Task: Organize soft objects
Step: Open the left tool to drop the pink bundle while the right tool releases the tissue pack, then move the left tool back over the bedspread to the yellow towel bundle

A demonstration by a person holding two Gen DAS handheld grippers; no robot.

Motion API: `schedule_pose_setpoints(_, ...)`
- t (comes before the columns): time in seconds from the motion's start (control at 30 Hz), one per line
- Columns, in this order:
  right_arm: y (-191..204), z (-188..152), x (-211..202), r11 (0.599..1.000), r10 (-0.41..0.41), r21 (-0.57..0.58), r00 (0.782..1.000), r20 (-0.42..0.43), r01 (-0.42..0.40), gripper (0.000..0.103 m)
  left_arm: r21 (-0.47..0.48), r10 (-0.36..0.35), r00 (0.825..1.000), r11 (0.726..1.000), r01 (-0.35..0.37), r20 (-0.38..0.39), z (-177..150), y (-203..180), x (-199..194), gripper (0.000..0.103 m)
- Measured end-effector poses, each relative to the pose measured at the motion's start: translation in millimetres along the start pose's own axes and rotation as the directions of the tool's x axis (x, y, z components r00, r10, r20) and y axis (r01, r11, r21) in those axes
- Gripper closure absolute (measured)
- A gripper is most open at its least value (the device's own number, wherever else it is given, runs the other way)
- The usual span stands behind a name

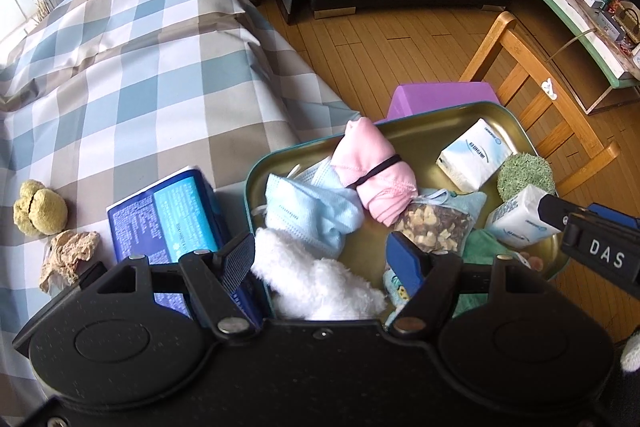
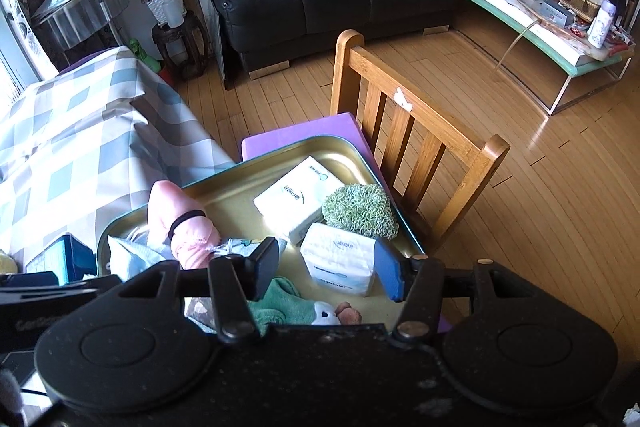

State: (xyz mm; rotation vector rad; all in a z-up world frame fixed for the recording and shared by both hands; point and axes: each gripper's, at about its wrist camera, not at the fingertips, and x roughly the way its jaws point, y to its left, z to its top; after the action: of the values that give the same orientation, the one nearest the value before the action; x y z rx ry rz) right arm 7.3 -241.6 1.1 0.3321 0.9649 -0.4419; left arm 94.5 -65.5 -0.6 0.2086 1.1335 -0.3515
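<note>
Over the tray (image 1: 404,135), left gripper (image 1: 324,259) half-open around white fluff (image 1: 316,283), apparently depositing; right gripper (image 2: 326,267) gapes beside tissue pack (image 2: 340,259), gripping nothing.

A checked cloth (image 1: 132,75) in blue, white and tan covers the surface. Directly on it, near its left edge, sit a yellow-green soft lump (image 1: 39,207) and, just beside that, a crumpled tan scrap (image 1: 69,258). A blue packet (image 1: 172,215) lies nearer the tray. The gold metal tray (image 1: 424,131) rests on a purple block (image 1: 440,99) beside the cloth's hanging edge.
</note>
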Motion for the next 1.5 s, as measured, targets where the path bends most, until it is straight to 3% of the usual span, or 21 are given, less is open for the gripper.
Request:
schedule_pose_setpoints(0.43, 16.4, -9.6, 7.0, 0.998, -0.026, -0.061, 1.0, -0.013, 0.025, 0.049, -0.079, 0.07, 0.998, 0.995, -0.069, 0.008, -18.7, 70.0, -18.9, 0.035)
schedule_pose_setpoints(0.9, 51.8, -26.4, 3.9, 0.985, -0.007, -0.172, 1.0, 0.005, 0.008, 0.045, -0.201, 0.193, 0.981, 0.962, -0.187, 0.007, -32.1, 176.9, -23.4, 0.034)
schedule_pose_setpoints(1.3, 83.6, -33.2, 6.6, 0.967, 0.001, -0.256, 1.0, -0.003, -0.001, 0.043, -0.276, 0.258, 0.966, 0.931, -0.239, 0.031, -13.6, 255.8, -3.4, 0.028)
schedule_pose_setpoints(1.5, 90.3, -34.7, 9.7, 0.961, -0.007, -0.276, 1.0, -0.012, 0.004, 0.043, -0.242, 0.274, 0.961, 0.935, -0.26, 0.024, -2.2, 271.8, 17.9, 0.028)
